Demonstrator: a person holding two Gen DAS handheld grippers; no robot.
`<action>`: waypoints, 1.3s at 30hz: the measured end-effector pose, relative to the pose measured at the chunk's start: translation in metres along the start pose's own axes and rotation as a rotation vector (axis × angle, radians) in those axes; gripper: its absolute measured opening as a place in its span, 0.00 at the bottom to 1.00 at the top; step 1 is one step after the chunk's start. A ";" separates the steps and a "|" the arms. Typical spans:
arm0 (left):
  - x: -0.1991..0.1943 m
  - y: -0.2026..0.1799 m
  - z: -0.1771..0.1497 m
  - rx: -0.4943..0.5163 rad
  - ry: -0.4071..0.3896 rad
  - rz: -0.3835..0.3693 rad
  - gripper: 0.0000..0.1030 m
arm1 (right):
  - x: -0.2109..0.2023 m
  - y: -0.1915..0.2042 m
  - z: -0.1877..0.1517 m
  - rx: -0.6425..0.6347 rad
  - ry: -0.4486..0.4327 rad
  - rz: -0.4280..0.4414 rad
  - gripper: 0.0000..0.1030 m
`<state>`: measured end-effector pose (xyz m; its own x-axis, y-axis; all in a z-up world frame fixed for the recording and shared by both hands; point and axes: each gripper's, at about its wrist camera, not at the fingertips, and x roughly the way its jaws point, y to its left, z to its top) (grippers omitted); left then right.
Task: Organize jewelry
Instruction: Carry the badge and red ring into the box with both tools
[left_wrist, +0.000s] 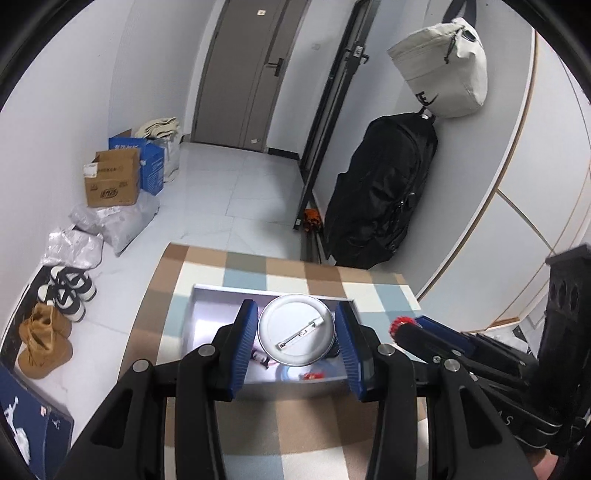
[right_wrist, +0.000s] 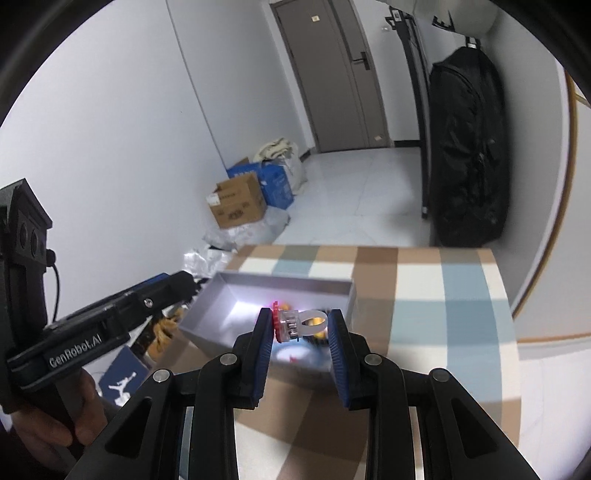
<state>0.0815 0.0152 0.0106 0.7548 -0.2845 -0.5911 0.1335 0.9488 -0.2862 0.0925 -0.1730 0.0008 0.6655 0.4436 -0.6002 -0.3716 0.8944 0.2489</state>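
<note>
My left gripper (left_wrist: 296, 334) is shut on a round white pin badge (left_wrist: 296, 334), its back with the metal pin facing me, held above an open white box (left_wrist: 207, 314) on the checked tablecloth. Small red and white trinkets (left_wrist: 310, 376) lie in the box. My right gripper (right_wrist: 298, 326) is shut on a clear plastic ring with a red top (right_wrist: 291, 323), held over the same box (right_wrist: 236, 291). The right gripper also shows at the right of the left wrist view (left_wrist: 404, 326).
The table (left_wrist: 288, 435) has a brown, blue and white checked cloth. On the floor to the left are cardboard boxes (left_wrist: 112, 181), plastic bags (left_wrist: 110, 221) and shoes (left_wrist: 44, 343). A black bag (left_wrist: 384, 192) hangs at the right wall. A door (left_wrist: 251, 74) is behind.
</note>
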 end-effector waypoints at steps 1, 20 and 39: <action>0.002 -0.001 0.001 0.002 0.003 0.000 0.36 | 0.001 0.000 0.006 -0.011 -0.001 0.011 0.28; 0.060 0.017 0.001 -0.046 0.140 0.014 0.36 | 0.054 -0.019 0.026 -0.028 0.045 0.146 0.28; 0.079 0.025 0.000 -0.116 0.182 -0.031 0.36 | 0.076 -0.036 0.027 0.078 0.114 0.215 0.29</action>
<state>0.1443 0.0161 -0.0434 0.6214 -0.3435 -0.7042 0.0720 0.9200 -0.3852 0.1740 -0.1702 -0.0337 0.4977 0.6183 -0.6083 -0.4427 0.7842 0.4348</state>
